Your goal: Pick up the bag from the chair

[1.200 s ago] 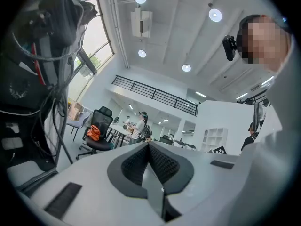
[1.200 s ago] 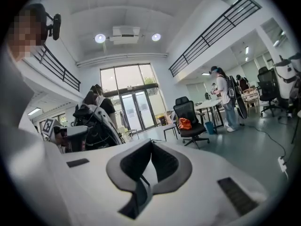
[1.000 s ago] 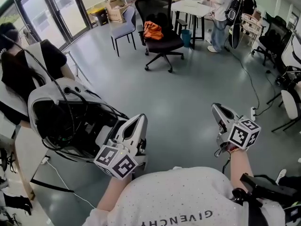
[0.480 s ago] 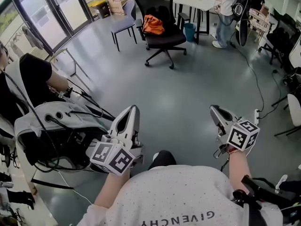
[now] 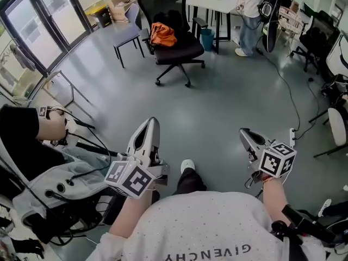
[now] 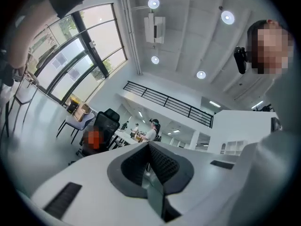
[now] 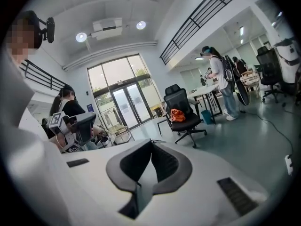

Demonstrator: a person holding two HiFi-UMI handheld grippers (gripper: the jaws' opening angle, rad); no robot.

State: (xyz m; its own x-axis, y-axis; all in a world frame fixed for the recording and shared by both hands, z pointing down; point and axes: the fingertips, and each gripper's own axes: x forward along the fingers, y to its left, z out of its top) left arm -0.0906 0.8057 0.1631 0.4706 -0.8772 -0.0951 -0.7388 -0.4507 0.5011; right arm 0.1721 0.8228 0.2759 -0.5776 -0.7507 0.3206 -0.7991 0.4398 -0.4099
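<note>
The orange bag (image 5: pixel 162 35) lies on the seat of a black office chair (image 5: pixel 179 50) at the far side of the room, well away from both grippers. In the left gripper view the bag (image 6: pixel 94 138) is a small orange patch; in the right gripper view the bag (image 7: pixel 177 115) sits on the chair (image 7: pixel 176 98). My left gripper (image 5: pixel 151 123) is held out low at the left, shut and empty (image 6: pixel 148 145). My right gripper (image 5: pixel 243 132) is at the right, also shut with nothing in it (image 7: pixel 151 142).
A grey chair (image 5: pixel 128 34) stands left of the black one, with a blue bin (image 5: pixel 206 38) and white table (image 5: pixel 217 1) to its right. A person (image 5: pixel 247 10) stands at the table. Another person (image 5: pixel 22 145) sits at lower left with cabled gear. A cable (image 5: pixel 293 91) crosses the floor.
I have moved across the floor toward the chair, so the seated person and gear slid toward the lower left. Both grippers came along, still shut.
</note>
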